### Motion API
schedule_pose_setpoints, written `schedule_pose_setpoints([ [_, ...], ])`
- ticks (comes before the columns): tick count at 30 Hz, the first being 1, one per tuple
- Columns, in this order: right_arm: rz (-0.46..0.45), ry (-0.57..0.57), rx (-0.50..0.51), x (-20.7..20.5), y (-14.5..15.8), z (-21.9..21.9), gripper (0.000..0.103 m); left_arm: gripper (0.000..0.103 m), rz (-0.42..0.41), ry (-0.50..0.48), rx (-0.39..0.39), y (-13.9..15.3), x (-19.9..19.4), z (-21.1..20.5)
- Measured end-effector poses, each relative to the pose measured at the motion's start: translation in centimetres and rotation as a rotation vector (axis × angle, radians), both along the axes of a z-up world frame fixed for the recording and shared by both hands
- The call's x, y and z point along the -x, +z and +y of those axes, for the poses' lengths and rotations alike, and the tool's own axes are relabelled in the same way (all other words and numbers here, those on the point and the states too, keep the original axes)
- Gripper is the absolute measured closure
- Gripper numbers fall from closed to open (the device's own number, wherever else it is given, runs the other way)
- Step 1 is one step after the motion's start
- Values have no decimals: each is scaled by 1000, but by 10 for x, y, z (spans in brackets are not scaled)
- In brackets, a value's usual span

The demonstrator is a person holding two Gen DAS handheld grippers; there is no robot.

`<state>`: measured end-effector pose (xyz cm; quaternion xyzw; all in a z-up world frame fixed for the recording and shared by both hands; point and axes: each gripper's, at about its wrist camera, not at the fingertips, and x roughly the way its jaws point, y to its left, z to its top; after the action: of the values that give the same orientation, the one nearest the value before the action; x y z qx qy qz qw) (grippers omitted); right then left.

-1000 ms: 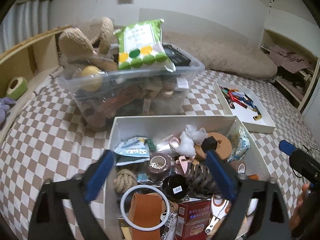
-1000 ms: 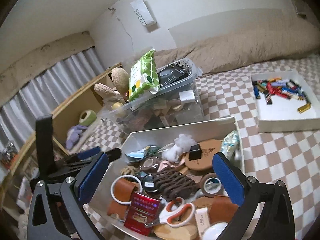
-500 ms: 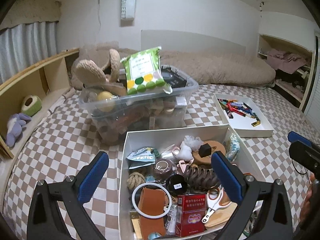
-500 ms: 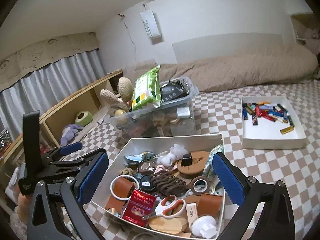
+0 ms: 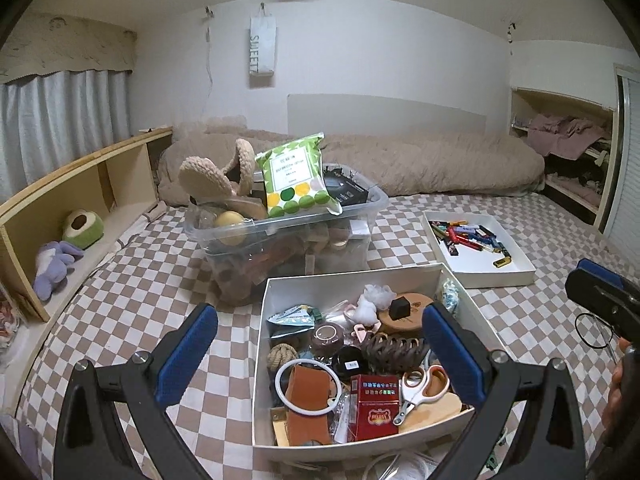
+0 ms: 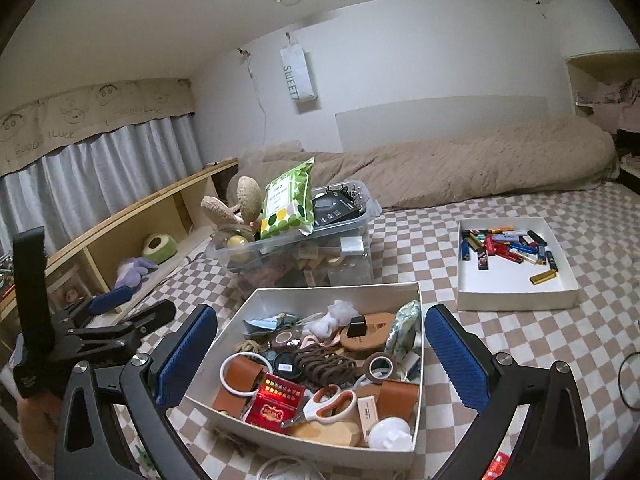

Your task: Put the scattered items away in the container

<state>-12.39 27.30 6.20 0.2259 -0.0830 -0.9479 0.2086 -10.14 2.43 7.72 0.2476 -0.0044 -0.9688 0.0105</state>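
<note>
A white box (image 5: pixel 352 278) (image 6: pixel 332 294) on the checkered bed holds several small items: scissors (image 5: pixel 424 388) (image 6: pixel 330 402), a red packet (image 5: pixel 374 406) (image 6: pixel 274 398), a brown claw clip (image 5: pixel 394 352) (image 6: pixel 322 364), tape rolls, a rope knot. My left gripper (image 5: pixel 320 356) is open and empty, above the box's near side. My right gripper (image 6: pixel 318 356) is open and empty, also over the box. Each gripper shows in the other's view: the right one (image 5: pixel 600 300), the left one (image 6: pixel 96 328).
A clear plastic bin (image 5: pixel 372 204) (image 6: pixel 360 224) behind the box is piled with a green packet (image 5: pixel 296 180), slippers and a ball. A white tray of lighters (image 5: pixel 516 274) (image 6: pixel 520 290) lies to the right. A wooden shelf (image 5: pixel 80 184) runs along the left.
Both grippers have pulled back and risen from the box, so more of the room shows. Both stay open and empty.
</note>
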Motion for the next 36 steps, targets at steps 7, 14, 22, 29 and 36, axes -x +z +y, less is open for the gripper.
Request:
schedule_pose_setpoints([
  [7, 15, -32, -61, -17, -6, 2, 0, 0, 17, 8, 3, -6, -23, 3],
  [14, 10, -52, -80, -31, -19, 5, 0, 0, -4, 18, -1, -24, -33, 2],
  [22, 29, -78, -158, -46, -34, -2, 0, 0, -12, 17, -7, -36, -47, -3],
  [29, 25, -100, -168, -50, -44, -6, 0, 0, -8, 15, 1, -40, -56, -7],
  [36, 17, -100, -210, -49, -55, -10, 0, 0, -36, 11, 8, -53, -56, -9],
])
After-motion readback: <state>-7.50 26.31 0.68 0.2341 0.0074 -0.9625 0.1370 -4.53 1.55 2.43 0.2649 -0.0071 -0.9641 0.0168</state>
